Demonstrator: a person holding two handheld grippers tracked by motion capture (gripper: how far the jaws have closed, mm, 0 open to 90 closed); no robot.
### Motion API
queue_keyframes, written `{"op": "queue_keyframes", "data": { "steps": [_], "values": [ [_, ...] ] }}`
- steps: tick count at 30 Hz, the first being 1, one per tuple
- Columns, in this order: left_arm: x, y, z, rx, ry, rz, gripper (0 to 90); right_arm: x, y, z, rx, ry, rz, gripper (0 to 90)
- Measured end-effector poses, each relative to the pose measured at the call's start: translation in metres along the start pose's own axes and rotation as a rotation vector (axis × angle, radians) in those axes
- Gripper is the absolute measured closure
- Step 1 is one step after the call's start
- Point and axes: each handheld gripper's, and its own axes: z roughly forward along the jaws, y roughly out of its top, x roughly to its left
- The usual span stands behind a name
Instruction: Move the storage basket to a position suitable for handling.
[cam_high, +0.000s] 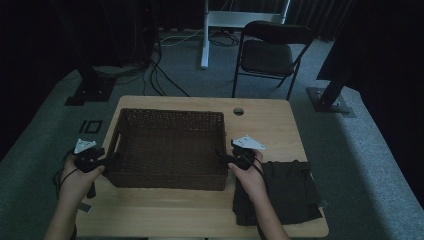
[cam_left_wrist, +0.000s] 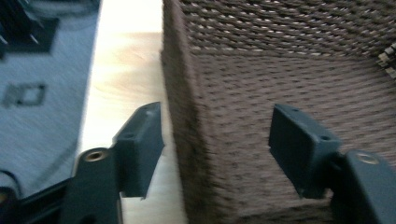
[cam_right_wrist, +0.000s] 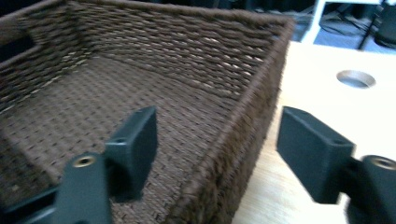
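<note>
Wicker basket (cam_high: 170, 150) resting mid-surface (cam_high: 280, 125), the left tool (cam_high: 111, 161) and right tool (cam_high: 223, 156) each parted astride an end wall without gripping; release step apparently in hand, next move: withdraw clear

The middle of the table (cam_high: 280, 125) is taken up by the wicker basket (cam_high: 167, 150), whose raised walls block passage at table level. Its left wall is straddled by the left gripper (cam_left_wrist: 217, 140), its right wall by the right gripper (cam_right_wrist: 215, 144), pads off it. Near right, room is narrowed by a folded dark cloth (cam_high: 285, 192). Bare wood is left far right and along the near edge.
</note>
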Motion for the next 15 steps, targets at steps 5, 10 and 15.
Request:
{"op": "queue_keyframes", "data": {
  "steps": [5, 10, 15],
  "values": [
    [-0.002, 0.002, -0.002, -0.035, -0.022, 0.022, 22.9, 0.001, 0.004, -0.002, -0.003, 0.043, -0.011, 17.0],
    [-0.002, 0.001, -0.005, -0.058, -0.034, 0.016, 18.6, 0.009, 0.005, -0.001, -0.019, 0.042, -0.039, 14.2],
    [0.001, -0.003, -0.007, -0.061, -0.013, 0.04, 19.1, 0.011, 0.003, -0.002, -0.005, 0.06, -0.068, 14.3]
  ]
}}
